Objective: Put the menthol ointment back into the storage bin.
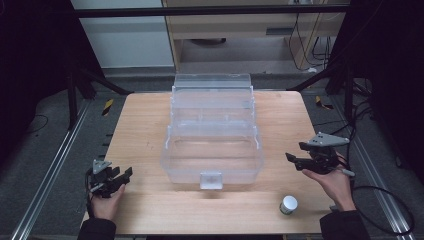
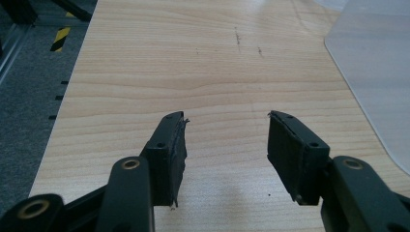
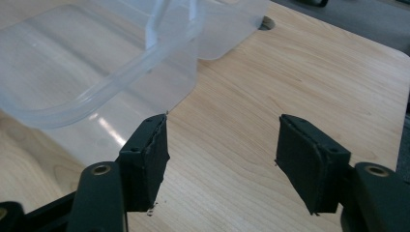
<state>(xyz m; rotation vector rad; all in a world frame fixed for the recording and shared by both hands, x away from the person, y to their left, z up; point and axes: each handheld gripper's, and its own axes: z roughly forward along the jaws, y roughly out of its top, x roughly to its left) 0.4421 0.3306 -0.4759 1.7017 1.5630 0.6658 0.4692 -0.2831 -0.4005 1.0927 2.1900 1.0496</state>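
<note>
A clear plastic tiered organiser box stands open in the middle of the wooden table; its corner and its rim appear in the gripper views. A small white round jar sits near the front right. My left gripper rests at the front left, held by a hand, open with nothing between its jaws. My right gripper hovers off the box's right side, open and empty, pointing toward the box.
A latch tab sticks out from the box's front wall. The table's left edge drops to grey floor and a metal rail. Black frame posts and cables stand around the table.
</note>
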